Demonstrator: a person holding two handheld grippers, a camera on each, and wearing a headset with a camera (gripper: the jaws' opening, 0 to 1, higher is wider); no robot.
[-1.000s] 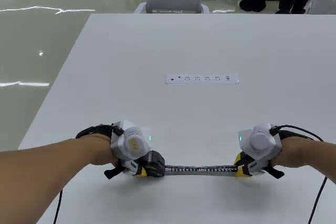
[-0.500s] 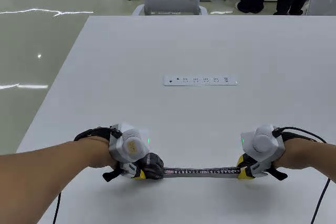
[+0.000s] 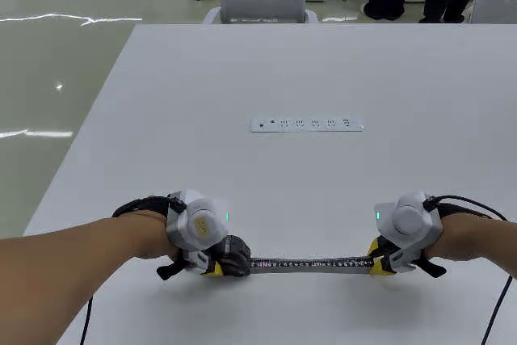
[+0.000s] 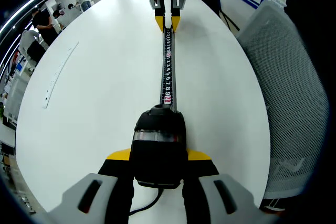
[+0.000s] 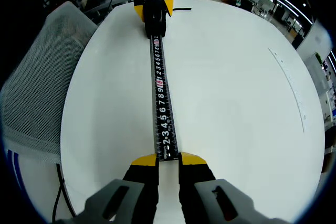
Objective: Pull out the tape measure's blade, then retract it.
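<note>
Table (image 3: 323, 62): one tape measure (image 3: 233, 255) (blade (image 3: 311, 263) out) in left tool (image 3: 216, 266), right tool (image 3: 380, 266)

L gripper (image 3: 224, 262) sat nearer than the power strip (image 3: 306, 124), off to its left, jaws clamped on tape measure case (image 4: 158, 145). R gripper (image 3: 378, 265) also nearer, to strip's right, jaws pinched on blade (image 5: 160, 98) tip. Tips faced each other. L forearm (image 3: 73, 260) & R forearm (image 3: 485, 241) bare, angled inward.

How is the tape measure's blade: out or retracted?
Out: the numbered blade stretches from the case in the left gripper to the right gripper.
</note>
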